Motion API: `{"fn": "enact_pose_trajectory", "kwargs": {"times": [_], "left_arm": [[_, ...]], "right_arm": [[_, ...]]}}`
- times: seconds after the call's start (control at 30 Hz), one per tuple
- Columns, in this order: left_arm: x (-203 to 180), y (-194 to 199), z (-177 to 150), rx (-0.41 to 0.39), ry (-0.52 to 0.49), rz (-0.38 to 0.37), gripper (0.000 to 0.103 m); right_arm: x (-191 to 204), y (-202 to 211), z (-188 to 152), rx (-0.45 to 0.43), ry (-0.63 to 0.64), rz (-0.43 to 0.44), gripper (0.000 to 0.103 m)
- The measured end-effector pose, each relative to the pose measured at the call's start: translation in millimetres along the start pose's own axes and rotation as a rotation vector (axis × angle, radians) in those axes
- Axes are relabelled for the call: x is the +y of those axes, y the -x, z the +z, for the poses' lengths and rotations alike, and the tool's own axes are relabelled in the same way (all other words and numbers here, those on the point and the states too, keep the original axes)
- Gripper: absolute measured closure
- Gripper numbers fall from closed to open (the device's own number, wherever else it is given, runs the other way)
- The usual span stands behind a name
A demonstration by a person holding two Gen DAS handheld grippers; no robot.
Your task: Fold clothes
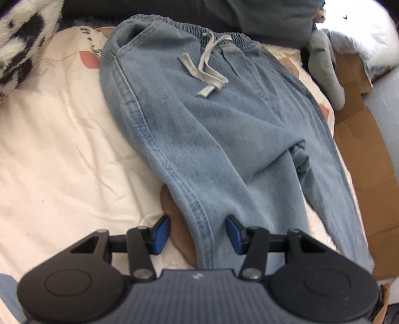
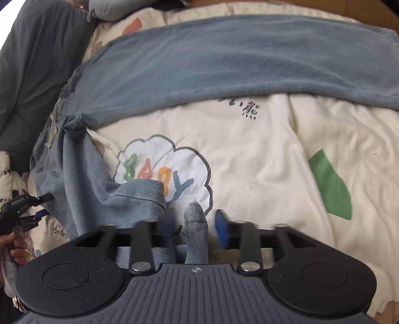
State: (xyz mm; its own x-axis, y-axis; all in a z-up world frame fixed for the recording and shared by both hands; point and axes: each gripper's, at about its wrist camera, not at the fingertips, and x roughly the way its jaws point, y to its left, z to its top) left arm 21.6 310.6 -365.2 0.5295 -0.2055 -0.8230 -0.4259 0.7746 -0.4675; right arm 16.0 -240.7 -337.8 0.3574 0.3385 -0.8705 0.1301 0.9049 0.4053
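Light blue drawstring jeans (image 1: 214, 119) lie spread on a cream printed bed cover (image 1: 54, 149), waistband at the far side. My left gripper (image 1: 198, 231) is open, its blue pads either side of one trouser leg near its side seam. In the right wrist view the jeans (image 2: 224, 64) stretch across the top, one leg straight, the other leg bunched at lower left. My right gripper (image 2: 195, 224) is open with a fold of the leg's hem (image 2: 197, 229) standing between its fingers. The left gripper (image 2: 22, 209) shows at the left edge.
A black-and-white fluffy item (image 1: 20, 42) lies at far left. A dark grey pillow (image 1: 224, 15) sits behind the waistband. Brown cardboard (image 1: 361, 154) and a grey soft toy (image 1: 324, 67) lie along the right edge. The cover has a "BABY" cloud print (image 2: 162, 172).
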Motion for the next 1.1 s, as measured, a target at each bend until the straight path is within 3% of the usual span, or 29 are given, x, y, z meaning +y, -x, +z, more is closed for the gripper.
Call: {"fn": "enact_pose_trajectory", "kwargs": {"times": [0.07, 0.17, 0.7, 0.9, 1.1], "left_arm": [[2, -1, 2, 0.017, 0.021, -0.029, 0.092], [1, 1, 5, 0.018, 0.021, -0.039, 0.098], [-2, 39, 18, 0.025, -0.014, -0.016, 0.099], [0, 46, 23, 0.037, -0.037, -0.002, 0.099], [1, 45, 24, 0.051, -0.059, 0.011, 0.099]], "right_arm": [[-2, -1, -1, 0.002, 0.001, 0.002, 0.093], [0, 11, -5, -0.025, 0.022, 0.021, 0.094], [-33, 160, -78, -0.209, -0.145, -0.111, 0.094], [-38, 197, -117, -0.210, -0.192, -0.172, 0.094], [-37, 203, -159, -0.148, -0.246, -0.185, 0.094]]}}
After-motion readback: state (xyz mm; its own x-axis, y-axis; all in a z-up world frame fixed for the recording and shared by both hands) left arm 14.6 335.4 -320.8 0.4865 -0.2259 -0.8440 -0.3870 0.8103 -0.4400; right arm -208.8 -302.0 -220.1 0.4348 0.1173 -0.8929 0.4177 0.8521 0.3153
